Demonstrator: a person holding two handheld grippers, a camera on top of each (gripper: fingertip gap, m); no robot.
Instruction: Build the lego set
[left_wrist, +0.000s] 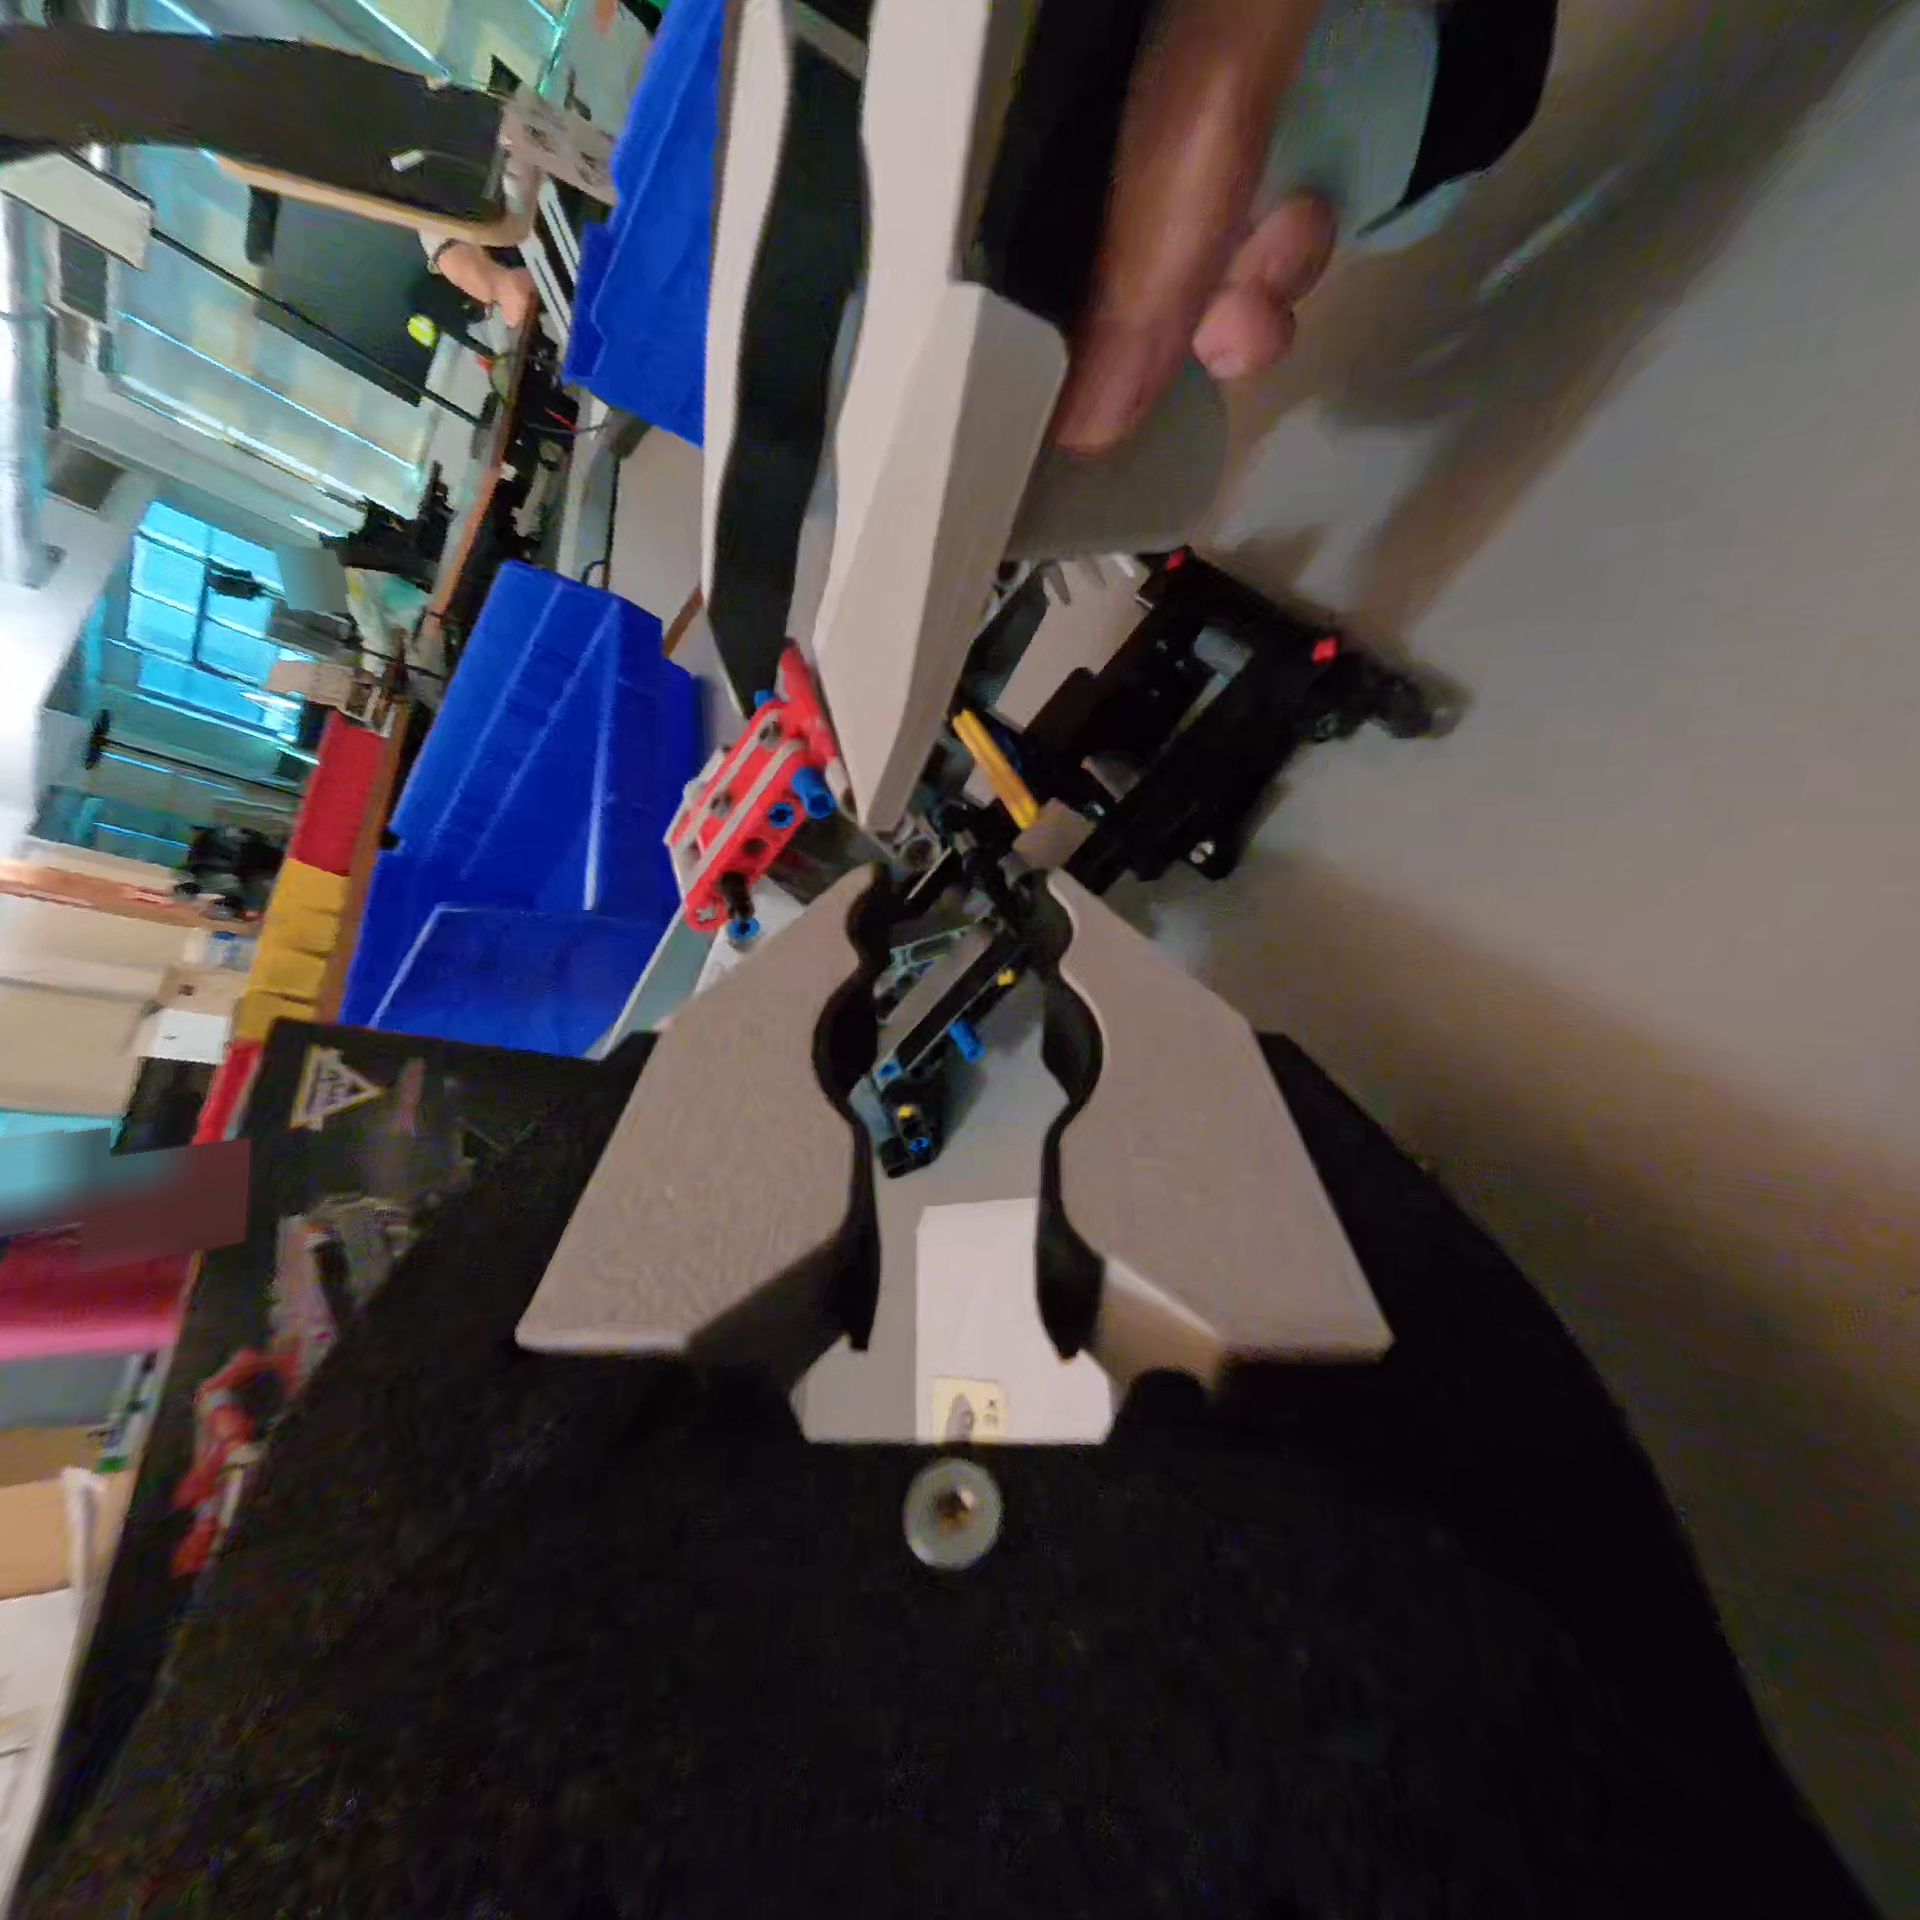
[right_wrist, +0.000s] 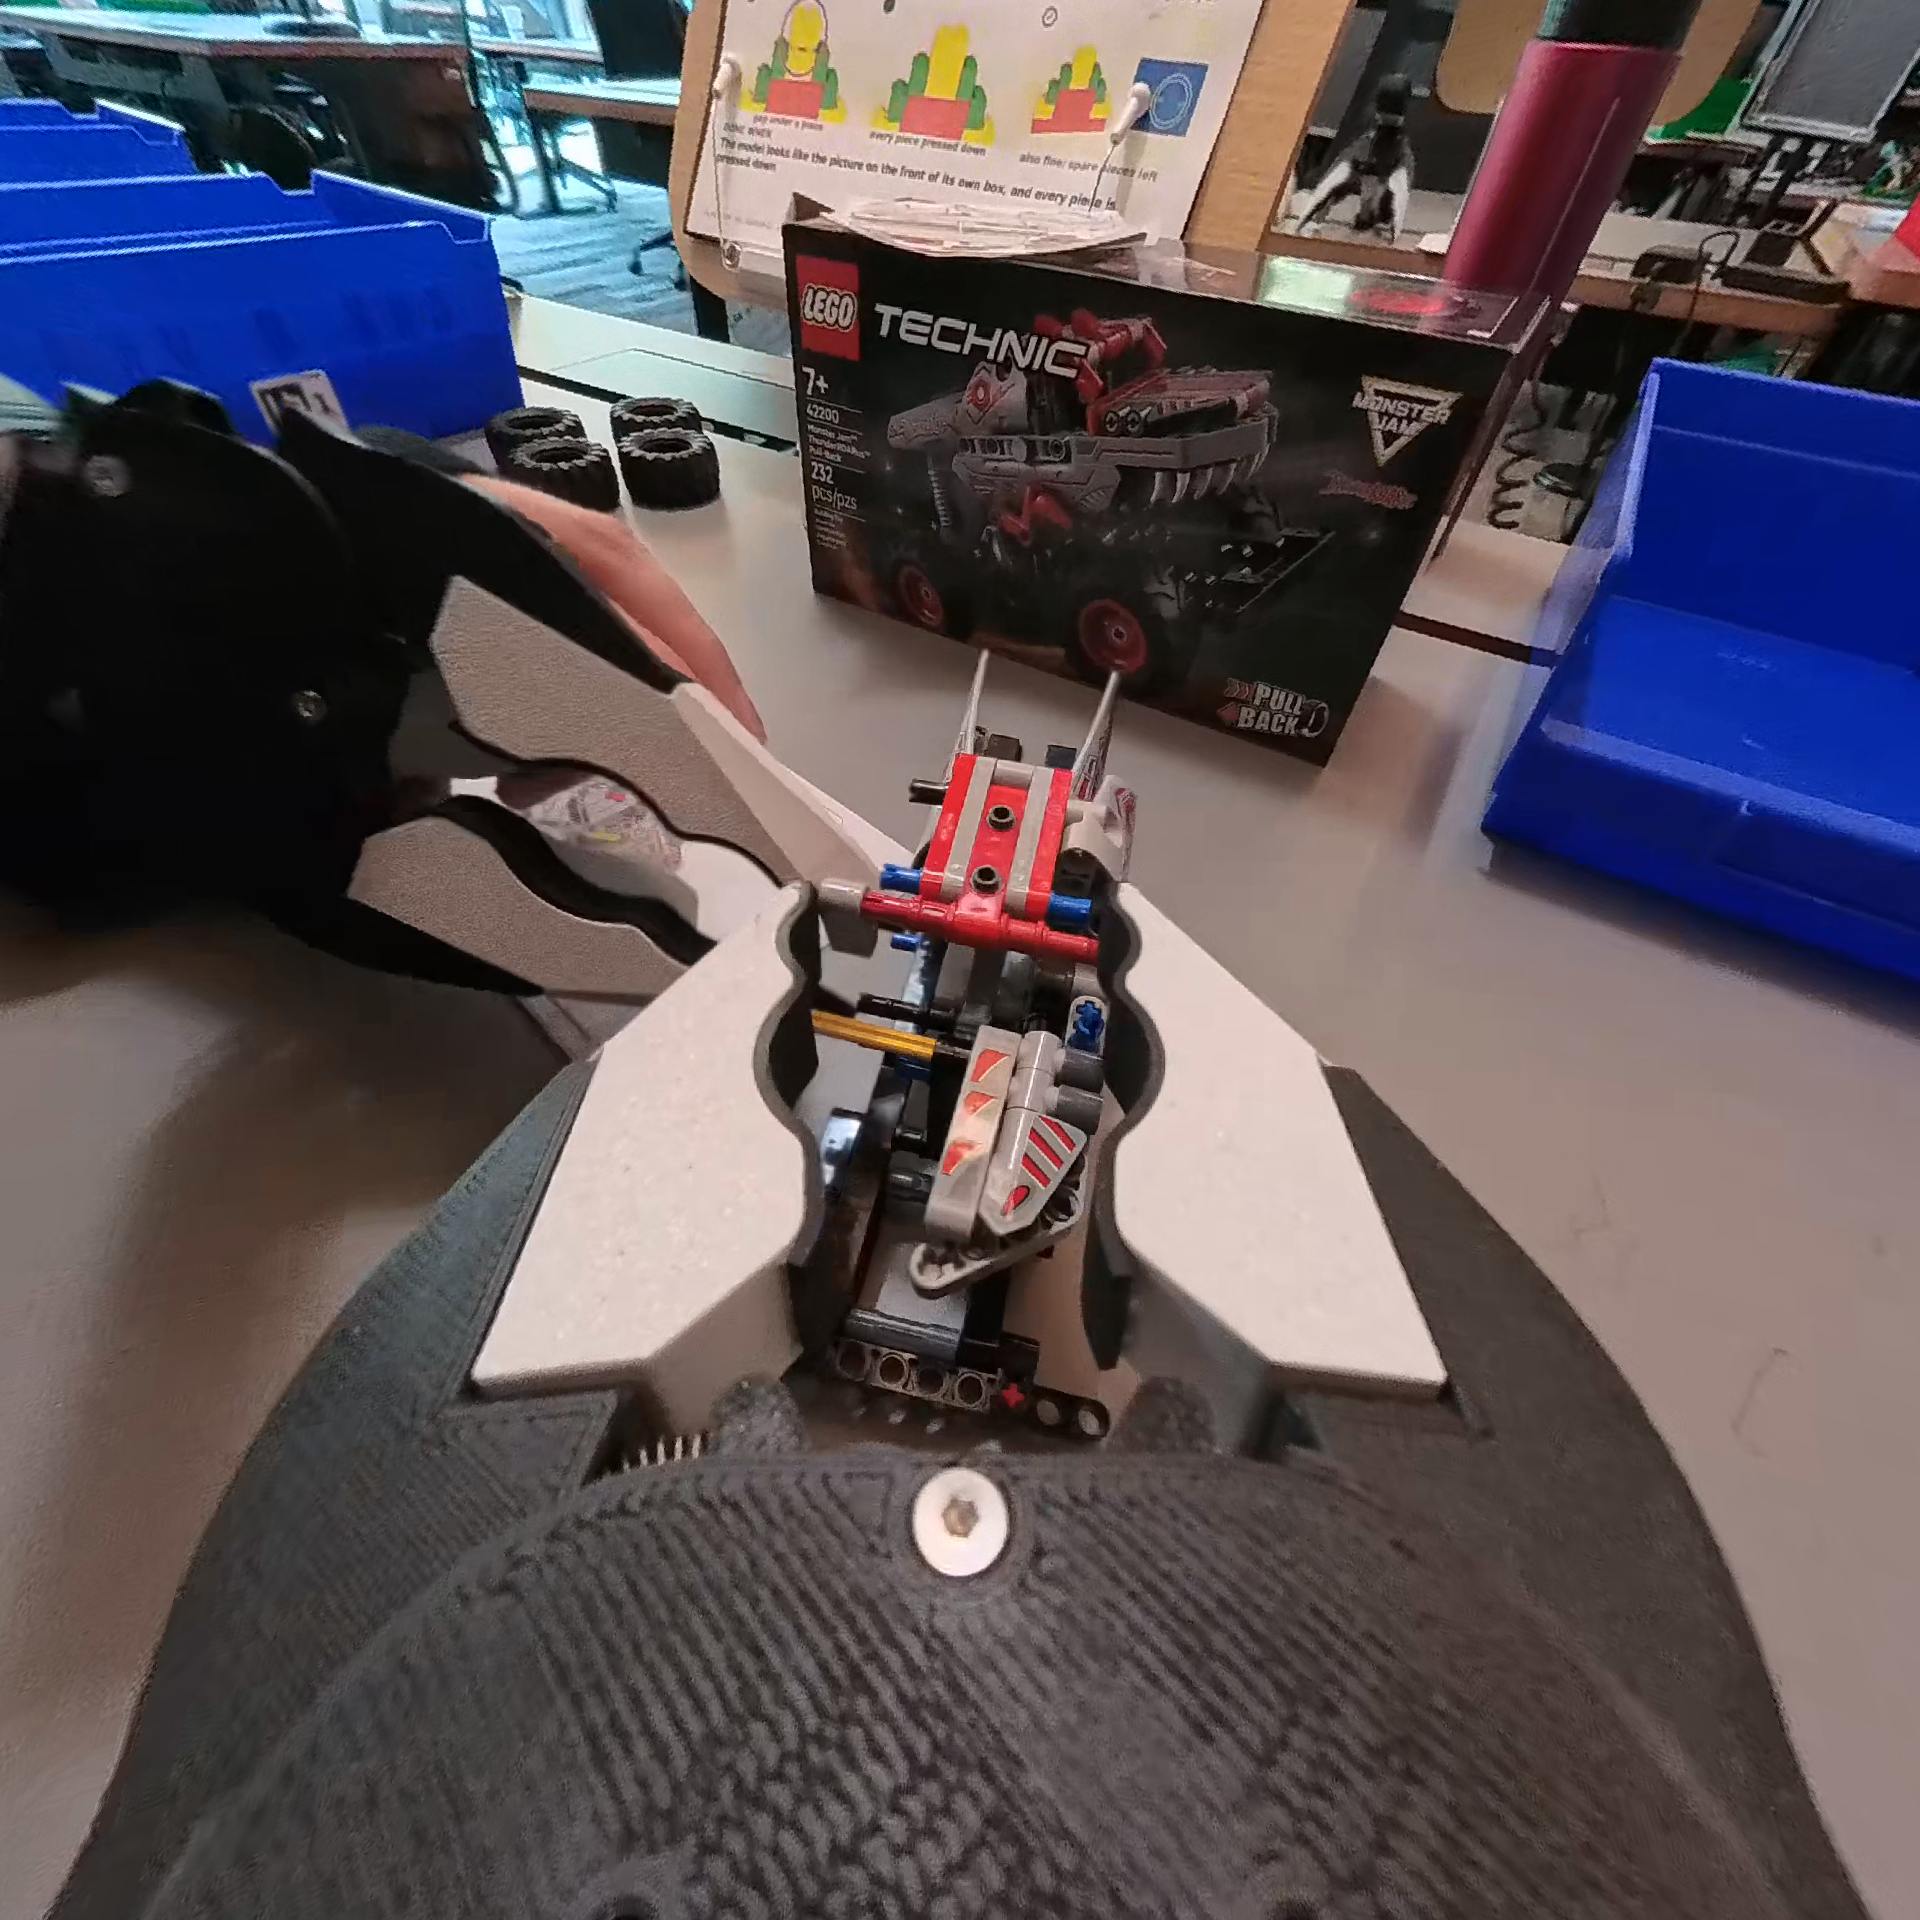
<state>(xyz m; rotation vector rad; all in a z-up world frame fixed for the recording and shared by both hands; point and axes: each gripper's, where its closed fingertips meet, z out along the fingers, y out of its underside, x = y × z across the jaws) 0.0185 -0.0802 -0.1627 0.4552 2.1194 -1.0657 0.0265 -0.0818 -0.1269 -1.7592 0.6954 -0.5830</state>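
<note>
The part-built Lego model (right_wrist: 987, 997), red, grey and black with a yellow axle, lies lengthwise between my right gripper's (right_wrist: 961, 904) fingers, and both pads press on its sides. In the left wrist view the model (left_wrist: 1143, 717) lies ahead, and the right gripper (left_wrist: 826, 758) comes down on its red part (left_wrist: 748, 810). My left gripper (left_wrist: 961, 883) is closed on a black part at the model's side; a black beam (left_wrist: 925, 1029) runs back between its fingers. In the right wrist view its fingers (right_wrist: 623, 748) reach in from the left, their tips hidden behind my right finger.
The Lego box (right_wrist: 1143, 468) stands behind the model on the grey table (right_wrist: 1403, 1039). Several black tyres (right_wrist: 613, 447) lie at the back left. Blue bins stand at the right (right_wrist: 1745, 665) and the left (right_wrist: 239, 301). A sheet on cardboard (right_wrist: 966, 94) stands at the back. Both grippers' tips are close together, under 4 cm apart.
</note>
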